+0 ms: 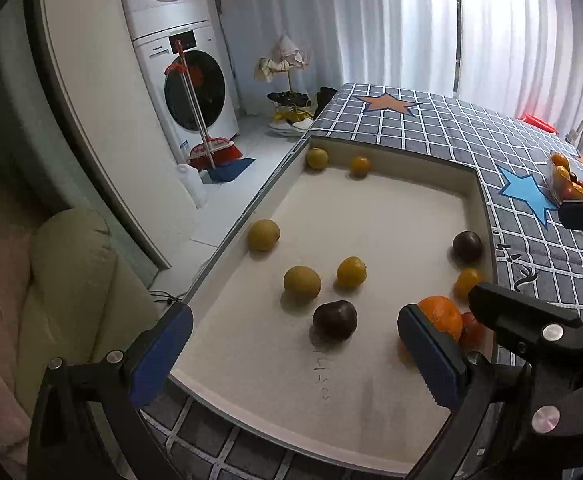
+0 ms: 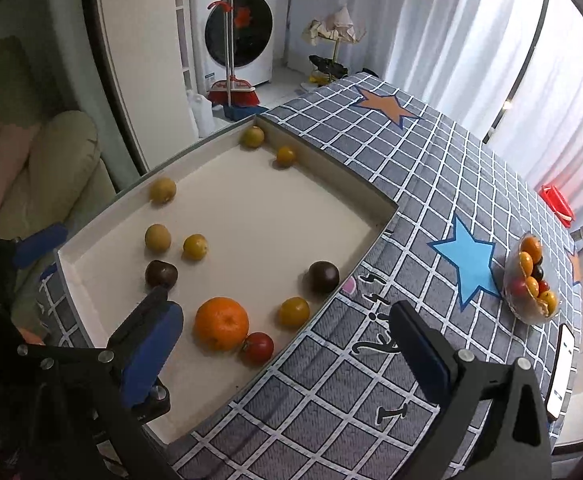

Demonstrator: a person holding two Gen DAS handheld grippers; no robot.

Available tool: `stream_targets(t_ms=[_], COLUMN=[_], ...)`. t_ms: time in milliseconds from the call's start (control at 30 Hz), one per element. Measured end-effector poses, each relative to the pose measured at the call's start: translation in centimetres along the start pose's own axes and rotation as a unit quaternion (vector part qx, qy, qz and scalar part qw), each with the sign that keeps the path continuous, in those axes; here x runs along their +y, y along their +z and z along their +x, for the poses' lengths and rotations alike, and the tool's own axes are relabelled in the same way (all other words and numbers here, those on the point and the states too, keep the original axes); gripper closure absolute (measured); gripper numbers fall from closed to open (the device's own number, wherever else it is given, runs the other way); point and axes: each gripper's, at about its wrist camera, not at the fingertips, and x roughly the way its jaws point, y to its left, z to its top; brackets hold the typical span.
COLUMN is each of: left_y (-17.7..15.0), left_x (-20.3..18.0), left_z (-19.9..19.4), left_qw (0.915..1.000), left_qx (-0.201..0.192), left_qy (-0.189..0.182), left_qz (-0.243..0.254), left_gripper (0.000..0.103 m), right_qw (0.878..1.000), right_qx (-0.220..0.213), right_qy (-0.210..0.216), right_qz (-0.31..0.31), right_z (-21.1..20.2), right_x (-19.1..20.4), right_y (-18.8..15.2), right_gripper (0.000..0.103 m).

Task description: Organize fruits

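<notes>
Step in hand: approach, by my reading — both grippers hang over the white tray (image 2: 91,312) with nothing picked.
Left gripper (image 1: 291,344): jaws wide, holding nothing, above the tray's near edge; a dark plum (image 1: 335,319) lies just ahead between the fingers' lines.
Right gripper (image 2: 287,344): jaws wide and unladen, over the tray's near right edge, with the orange (image 2: 221,323) and a red tomato (image 2: 258,347), touching each other, between its fingers.
Fruit in the tray: yellow fruits (image 2: 157,237) scattered from the middle to the far left corner; a second dark plum (image 2: 323,277) sits against the right wall.
Destination: probably the clear bowl (image 2: 530,280) of mixed fruit, on the cloth well right of the tray.
Next move: lower onto one fruit and close squarely — round fruit may roll, and the tomato crowds the orange.
Surface: grey checked cloth (image 2: 431,184) with stars.
Room: stacked washer (image 1: 187,80), red broom (image 1: 211,148), white curtains (image 1: 411,20).
</notes>
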Motion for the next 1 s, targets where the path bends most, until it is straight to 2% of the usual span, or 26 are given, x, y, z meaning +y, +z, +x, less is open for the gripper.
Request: stream_targets(t_ms=[1000], left_y=[-0.1], left_x=[-0.5], left_z=[-1.1], left_qw=[0.9998], left_qx=[-0.013], left_qy=[0.002], left_qz=[0.015], left_gripper=[0.000], right_qw=[1.000], right_qx=[-0.010], right_qy=[-0.014], right_qz=[-0.003], right_z=[-0.6], right_x=[-0.1], right_y=[-0.2], right_gripper=[0.000])
